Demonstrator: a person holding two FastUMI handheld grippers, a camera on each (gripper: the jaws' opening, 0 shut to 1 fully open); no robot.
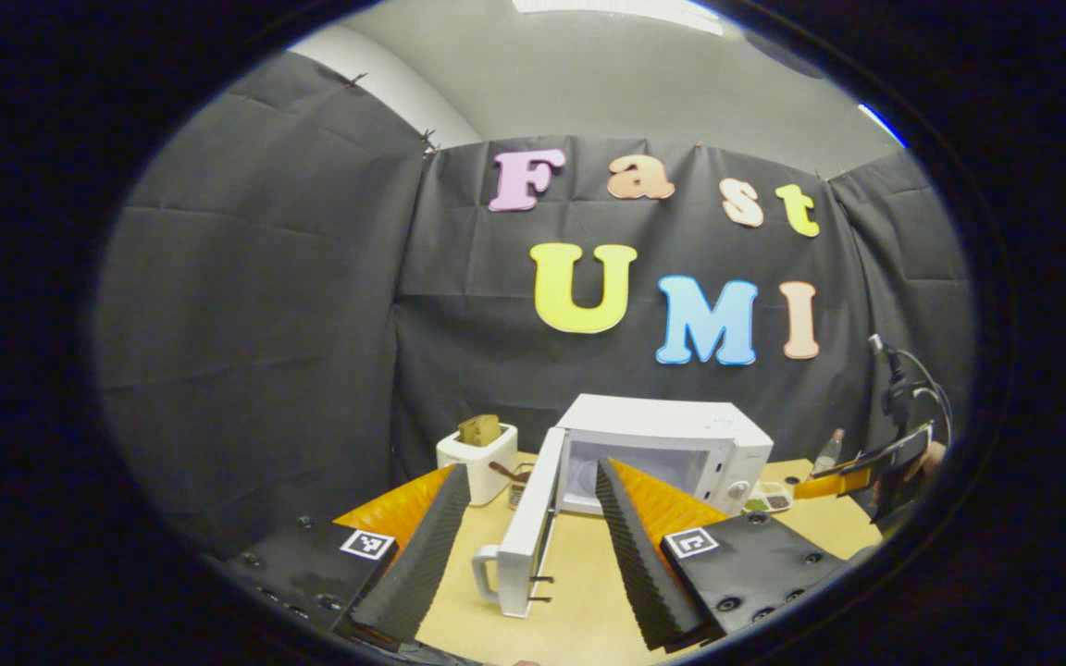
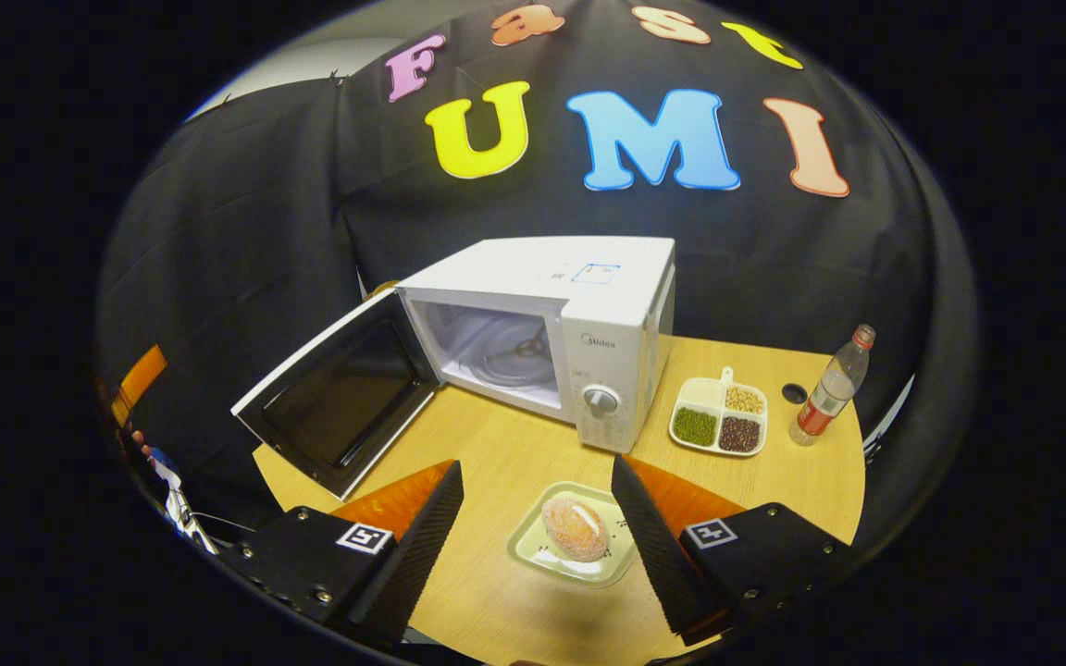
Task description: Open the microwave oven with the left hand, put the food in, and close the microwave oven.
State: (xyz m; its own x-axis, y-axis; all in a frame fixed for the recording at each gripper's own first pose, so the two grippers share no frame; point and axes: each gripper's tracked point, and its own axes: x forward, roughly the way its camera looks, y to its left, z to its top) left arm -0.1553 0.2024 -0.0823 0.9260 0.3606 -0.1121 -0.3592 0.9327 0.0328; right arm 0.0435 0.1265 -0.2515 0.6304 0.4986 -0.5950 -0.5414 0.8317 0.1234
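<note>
Left gripper view: your left hand-held gripper [image 1: 526, 541] stands wide apart and holds nothing. At far left a white toaster [image 1: 477, 460] sits with bread in its slot. Between your fingers the microwave door [image 1: 526, 527] hangs open, edge-on, its handle [image 1: 485, 572] nearest you; the microwave oven [image 1: 672, 449] stands behind on the wooden counter [image 1: 579, 592]. At right, the other hand-held gripper is seen past a small divided dish.

Right gripper view: your right hand-held gripper [image 2: 538, 527] is spread wide and empty, with the plate [image 2: 533, 541] lying on the counter between its fingers, apart from both. On the plate rests the food [image 2: 576, 529], a round sugared bun. The door swings out to the left; the cavity and its glass turntable [image 2: 510, 350] are unobstructed. The brand "Midea" is legible above the dial [image 2: 601, 400]. To the right stand the divided dish [image 2: 720, 413] of beans and grains, then a bottle [image 2: 832, 386] near the counter's right edge. Bare counter lies between plate and oven.
</note>
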